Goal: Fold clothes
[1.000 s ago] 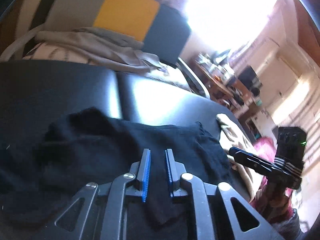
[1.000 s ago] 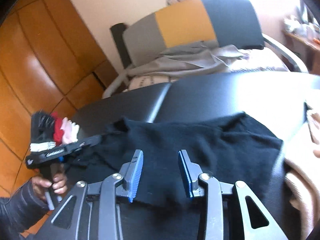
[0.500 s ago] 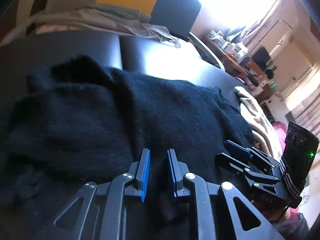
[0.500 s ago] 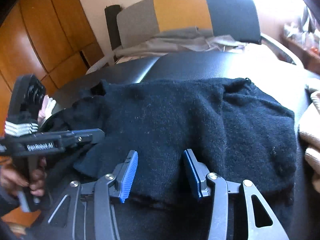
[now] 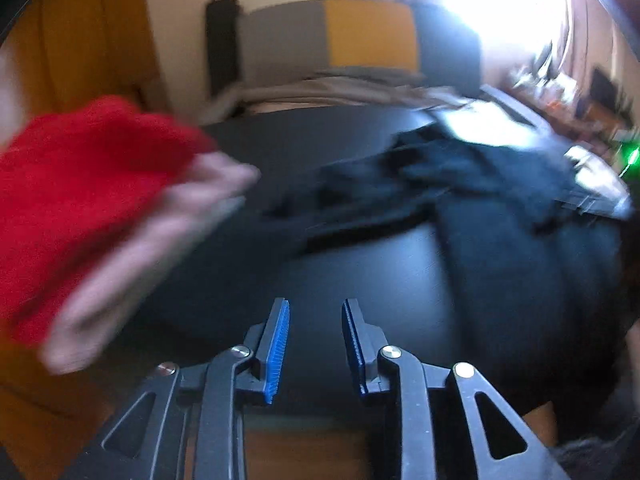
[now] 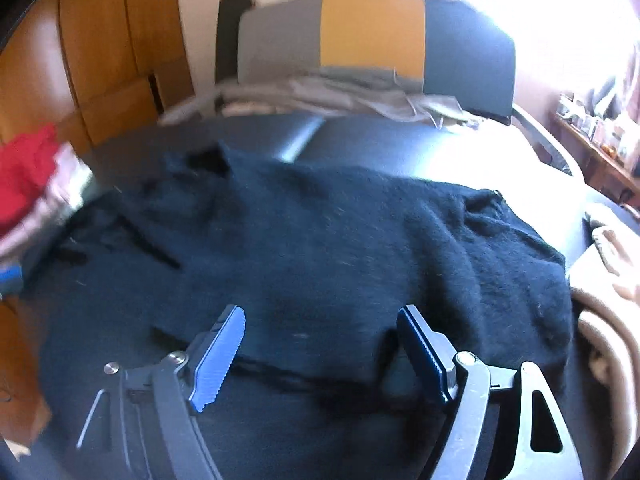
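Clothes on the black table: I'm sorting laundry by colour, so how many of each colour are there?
Black: 1, the black sweater
Red: 1, the red garment
Pale pink: 1, blurred, under the red one
Beige: 1, at the right edge
Total: 4

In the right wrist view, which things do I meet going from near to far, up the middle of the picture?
Right tool, jaws opening with nothing between them → black fuzzy knit garment → shiny black padded surface → rumpled grey cloth → grey, yellow and dark blue backrest.
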Tool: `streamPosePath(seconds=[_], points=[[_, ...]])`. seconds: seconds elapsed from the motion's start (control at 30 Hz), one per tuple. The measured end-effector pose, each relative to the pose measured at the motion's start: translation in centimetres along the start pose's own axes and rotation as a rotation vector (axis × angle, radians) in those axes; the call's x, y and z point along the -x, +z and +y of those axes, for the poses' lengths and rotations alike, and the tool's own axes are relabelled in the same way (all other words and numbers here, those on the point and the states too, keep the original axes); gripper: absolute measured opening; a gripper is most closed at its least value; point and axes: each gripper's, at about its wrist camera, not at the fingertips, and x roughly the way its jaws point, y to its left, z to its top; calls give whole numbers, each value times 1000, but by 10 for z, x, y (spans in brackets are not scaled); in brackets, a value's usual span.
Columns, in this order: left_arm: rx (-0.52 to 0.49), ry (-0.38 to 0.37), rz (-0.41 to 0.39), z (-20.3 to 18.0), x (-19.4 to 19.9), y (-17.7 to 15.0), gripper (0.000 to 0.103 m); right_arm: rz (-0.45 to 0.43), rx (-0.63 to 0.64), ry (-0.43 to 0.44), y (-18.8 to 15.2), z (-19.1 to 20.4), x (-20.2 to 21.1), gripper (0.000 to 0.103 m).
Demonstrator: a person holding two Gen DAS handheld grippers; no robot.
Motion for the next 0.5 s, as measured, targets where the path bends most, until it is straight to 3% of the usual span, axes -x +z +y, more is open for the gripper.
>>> streamPosePath(seconds=[0.07,0.2,0.33,0.5], points=[[-6,41,16,20,3,-13,30,-18,-10,6,-5,12,6,84],[-2,10,-6,41,0,-17,35,27,26,-2,-20,33,-6,87],[-39,16,6,33,-17,-6,37,36,102,-43,-30,48,-11,103],[-77,43,38,22,-38,0,37,36,122,-45,-31,49,-16,103]])
